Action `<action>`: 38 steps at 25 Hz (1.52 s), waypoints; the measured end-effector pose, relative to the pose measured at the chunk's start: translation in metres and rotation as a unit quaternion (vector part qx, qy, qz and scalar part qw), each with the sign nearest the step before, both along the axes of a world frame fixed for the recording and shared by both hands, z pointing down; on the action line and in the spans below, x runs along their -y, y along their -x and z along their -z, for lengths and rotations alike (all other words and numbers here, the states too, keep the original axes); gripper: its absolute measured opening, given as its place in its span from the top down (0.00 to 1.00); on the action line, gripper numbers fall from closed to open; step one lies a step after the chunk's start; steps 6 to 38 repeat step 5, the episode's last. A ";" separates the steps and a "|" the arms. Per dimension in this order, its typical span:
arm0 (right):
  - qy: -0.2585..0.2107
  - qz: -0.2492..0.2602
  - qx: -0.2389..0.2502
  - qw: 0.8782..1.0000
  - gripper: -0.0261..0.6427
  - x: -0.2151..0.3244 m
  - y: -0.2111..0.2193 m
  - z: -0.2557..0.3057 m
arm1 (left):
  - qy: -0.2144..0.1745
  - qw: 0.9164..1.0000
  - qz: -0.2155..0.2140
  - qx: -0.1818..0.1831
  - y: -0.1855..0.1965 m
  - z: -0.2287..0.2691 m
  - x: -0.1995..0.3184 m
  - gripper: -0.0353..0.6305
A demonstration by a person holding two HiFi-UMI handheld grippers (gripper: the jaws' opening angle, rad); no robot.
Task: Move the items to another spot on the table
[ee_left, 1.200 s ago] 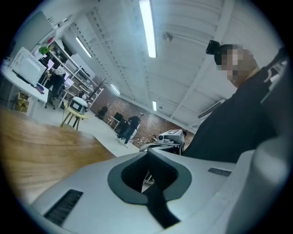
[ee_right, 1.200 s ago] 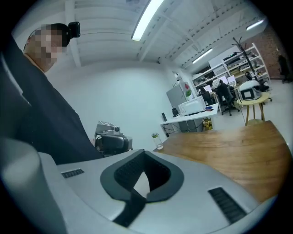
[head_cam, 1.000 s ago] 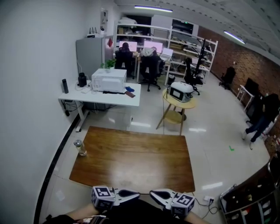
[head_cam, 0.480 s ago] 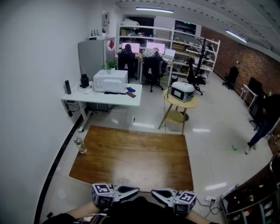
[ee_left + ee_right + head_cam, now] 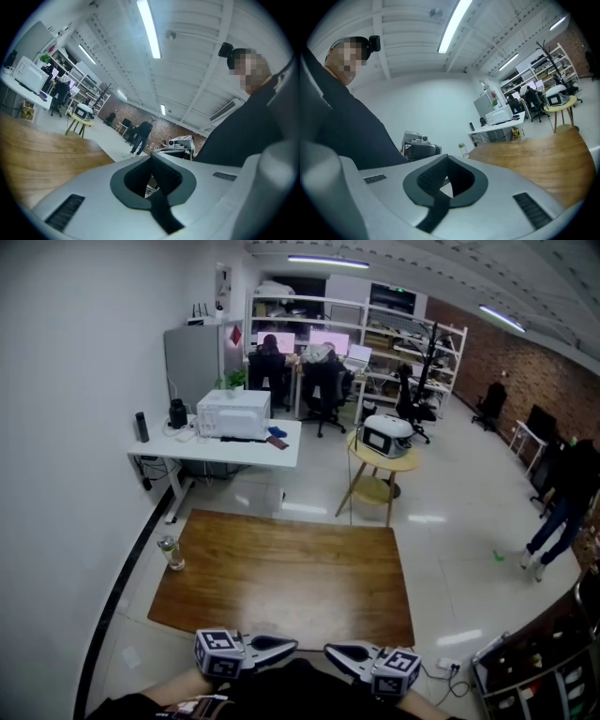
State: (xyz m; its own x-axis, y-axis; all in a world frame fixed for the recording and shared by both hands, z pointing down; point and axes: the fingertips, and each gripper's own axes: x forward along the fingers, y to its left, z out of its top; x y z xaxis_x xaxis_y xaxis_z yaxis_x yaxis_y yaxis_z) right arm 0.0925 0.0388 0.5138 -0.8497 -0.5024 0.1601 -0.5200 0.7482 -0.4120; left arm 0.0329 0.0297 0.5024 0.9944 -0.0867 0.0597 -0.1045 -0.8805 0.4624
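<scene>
Wooden table [image 5: 281, 577], glass jar [image 5: 171, 554] at its edge, brick wall [image 5: 502, 357]

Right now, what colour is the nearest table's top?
The table is brown with wood grain; the head view shows it best.

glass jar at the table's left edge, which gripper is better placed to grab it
Left. The glass jar stands at the wooden table's left edge, on the left gripper's side; the right gripper would have to cross over. Both are shut, empty.
</scene>
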 end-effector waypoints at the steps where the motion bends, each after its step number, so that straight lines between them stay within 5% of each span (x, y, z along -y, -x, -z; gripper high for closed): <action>1: 0.001 -0.002 0.000 1.000 0.96 0.000 0.001 0.001 | 0.000 1.000 0.000 -0.001 0.001 0.001 0.000 0.95; 38: -0.006 0.001 0.000 1.000 0.96 0.001 0.002 0.001 | -0.003 1.000 0.002 -0.002 0.003 0.003 0.002 0.95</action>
